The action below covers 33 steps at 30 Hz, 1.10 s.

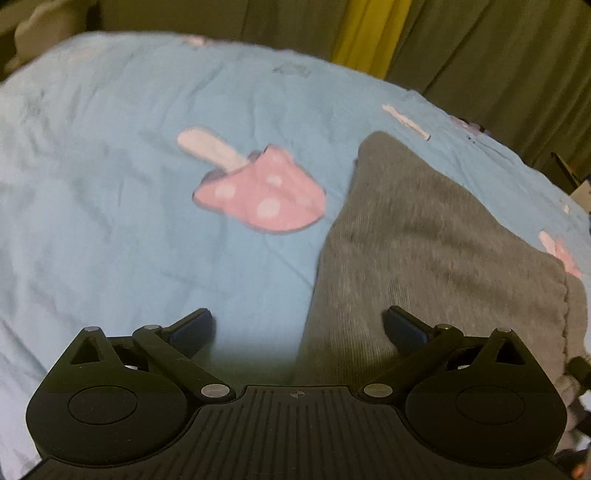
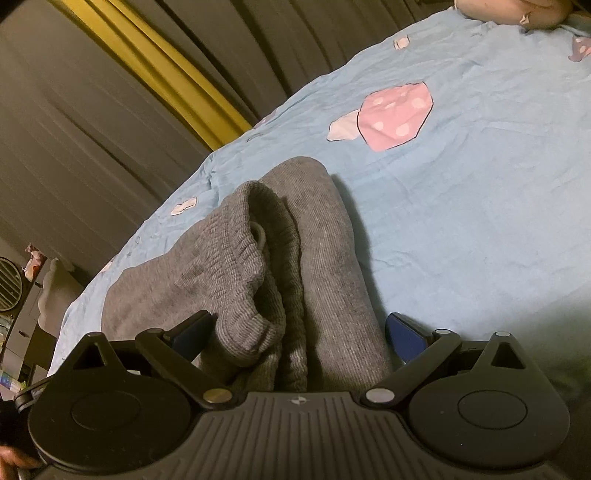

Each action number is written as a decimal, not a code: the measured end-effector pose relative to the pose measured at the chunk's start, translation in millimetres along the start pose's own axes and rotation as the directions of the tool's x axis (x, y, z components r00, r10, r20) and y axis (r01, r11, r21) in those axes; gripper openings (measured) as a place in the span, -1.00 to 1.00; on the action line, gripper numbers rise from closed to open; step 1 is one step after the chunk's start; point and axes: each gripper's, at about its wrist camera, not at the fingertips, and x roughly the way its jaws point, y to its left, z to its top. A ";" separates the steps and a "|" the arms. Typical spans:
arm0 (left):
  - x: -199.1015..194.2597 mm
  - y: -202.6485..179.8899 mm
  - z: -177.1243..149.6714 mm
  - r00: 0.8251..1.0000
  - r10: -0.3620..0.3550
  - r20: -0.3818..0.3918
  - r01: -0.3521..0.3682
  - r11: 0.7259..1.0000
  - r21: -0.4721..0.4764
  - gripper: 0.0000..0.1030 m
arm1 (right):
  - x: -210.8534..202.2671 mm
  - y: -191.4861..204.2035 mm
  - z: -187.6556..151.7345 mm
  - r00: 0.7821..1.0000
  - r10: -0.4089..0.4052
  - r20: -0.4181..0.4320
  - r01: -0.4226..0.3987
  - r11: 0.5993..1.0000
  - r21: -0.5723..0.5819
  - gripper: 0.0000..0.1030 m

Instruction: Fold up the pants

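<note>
The grey knit pants lie folded on a light blue bedsheet with pink mushroom prints. In the left wrist view my left gripper is open and empty, over the left edge of the pants. In the right wrist view the pants show in stacked layers with the ribbed waistband on top. My right gripper is open, with its fingers spread on either side of the near end of the pants; it holds nothing.
Grey-green and yellow curtains hang beyond the bed's far edge. A pink mushroom print lies left of the pants. A fan and shelf clutter stand off the bed at left. A pale pillow lies at the far corner.
</note>
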 end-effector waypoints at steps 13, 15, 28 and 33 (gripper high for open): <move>-14.5 6.8 -5.3 1.000 0.031 0.003 -0.031 0.998 -0.045 1.00 | -19.7 37.1 1.4 0.997 -0.004 0.078 0.017 0.986 -0.164 0.00; -11.5 6.5 -5.8 0.999 0.031 -0.009 -0.031 0.998 -0.046 1.00 | -12.2 33.9 -1.4 0.999 -0.002 0.047 0.009 0.990 -0.142 0.05; -2.1 15.8 -7.1 0.999 -0.014 -0.040 0.009 0.993 -0.122 1.00 | 27.0 30.7 24.4 0.985 0.148 -0.093 -0.145 0.989 0.036 0.72; -1.7 17.0 -6.6 0.999 -0.022 -0.039 0.017 0.992 -0.128 1.00 | 33.9 20.8 29.5 0.987 0.142 -0.078 -0.131 0.984 0.123 -0.14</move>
